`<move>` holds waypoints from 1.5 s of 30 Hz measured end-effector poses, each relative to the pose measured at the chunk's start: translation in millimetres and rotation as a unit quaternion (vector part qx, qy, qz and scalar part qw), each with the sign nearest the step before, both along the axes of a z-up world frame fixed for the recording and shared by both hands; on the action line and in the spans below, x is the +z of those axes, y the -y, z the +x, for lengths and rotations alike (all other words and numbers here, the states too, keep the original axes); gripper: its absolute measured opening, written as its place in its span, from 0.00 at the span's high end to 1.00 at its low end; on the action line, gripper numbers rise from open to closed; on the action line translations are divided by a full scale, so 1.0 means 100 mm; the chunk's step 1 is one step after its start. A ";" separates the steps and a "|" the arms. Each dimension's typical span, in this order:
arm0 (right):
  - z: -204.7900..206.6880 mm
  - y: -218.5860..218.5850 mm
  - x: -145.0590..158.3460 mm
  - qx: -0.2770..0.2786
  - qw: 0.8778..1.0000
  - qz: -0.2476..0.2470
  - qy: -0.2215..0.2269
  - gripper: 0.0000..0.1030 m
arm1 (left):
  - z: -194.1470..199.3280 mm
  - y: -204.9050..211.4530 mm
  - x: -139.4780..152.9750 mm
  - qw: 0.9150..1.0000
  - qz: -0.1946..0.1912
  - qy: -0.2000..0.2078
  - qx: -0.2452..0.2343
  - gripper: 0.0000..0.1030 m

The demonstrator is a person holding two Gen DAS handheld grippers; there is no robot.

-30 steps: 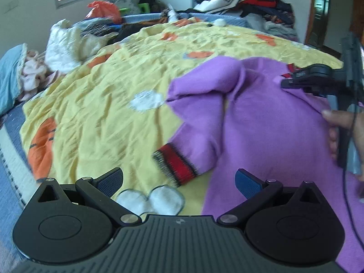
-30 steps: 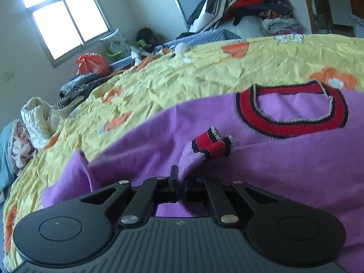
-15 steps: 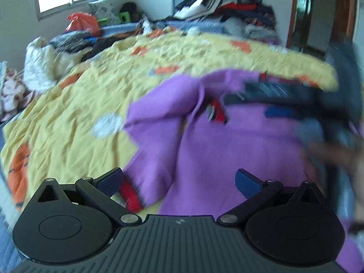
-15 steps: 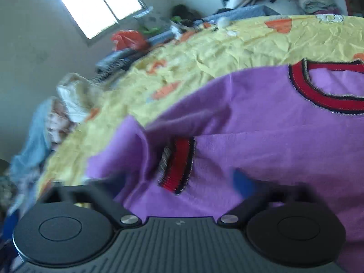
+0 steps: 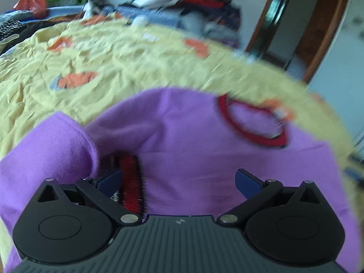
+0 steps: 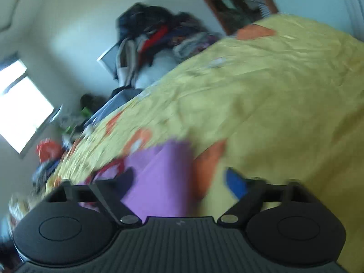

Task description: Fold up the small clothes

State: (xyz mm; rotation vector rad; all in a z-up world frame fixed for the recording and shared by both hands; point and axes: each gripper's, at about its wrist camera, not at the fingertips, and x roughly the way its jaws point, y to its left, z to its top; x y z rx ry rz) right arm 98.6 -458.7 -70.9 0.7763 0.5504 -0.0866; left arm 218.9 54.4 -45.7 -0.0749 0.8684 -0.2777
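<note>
The purple sweater [image 5: 193, 159] lay spread on the yellow bedspread [image 5: 102, 68], its red-trimmed neck hole [image 5: 252, 122] toward the far edge of the bed. One sleeve had been brought in across the body, so that its red cuff [image 5: 130, 182] rested on the chest; I judged this to be the first fold only. The other sleeve and the fold of the body looked still to be done, though the right side of the garment was not clear in either view.

The left gripper [image 5: 179, 182] stood wide open over the sweater with nothing held; its left pad sat just beside the red cuff, whether touching I could not tell. The right gripper [image 6: 182, 182] had just been narrowing its jaws, yet they stood apart and empty (a corner of purple cloth lay below and between them, not pinched), and its view was tilted and blurred.

Around the bed were a heap of clothes [image 5: 193, 2] against the far wall, an orange bag [image 5: 31, 0] by the window side, more garments along the left edge, and a doorway [image 5: 302, 27] to the right. Nothing lay on the sweater itself; the creased bedspread was the only likely nuisance under the folds.
</note>
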 end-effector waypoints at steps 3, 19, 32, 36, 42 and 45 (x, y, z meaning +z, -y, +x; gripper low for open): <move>0.32 0.17 -0.08 0.025 0.999 0.027 -0.017 0.38 | -0.01 0.02 -0.21 0.997 0.080 0.004 0.009 0.00; 0.39 -0.39 0.19 -0.004 0.977 -0.198 -0.078 0.93 | -0.10 -0.01 -0.23 0.995 0.087 0.029 0.026 0.00; -0.52 -0.84 0.16 0.148 0.979 -0.119 -0.066 0.09 | -0.11 -0.05 -0.23 0.996 0.086 0.032 0.014 0.00; -0.60 -1.28 0.12 0.153 0.942 -0.281 -0.098 0.96 | -0.10 -0.04 -0.22 0.996 0.086 0.019 0.021 0.00; -0.82 -1.04 0.13 0.082 0.969 -0.217 -0.089 0.97 | -0.12 0.05 -0.19 0.995 0.097 0.016 0.022 0.00; -0.88 -0.96 0.04 0.073 0.974 -0.192 -0.094 0.95 | -0.15 0.05 -0.20 0.994 0.101 0.022 0.020 0.00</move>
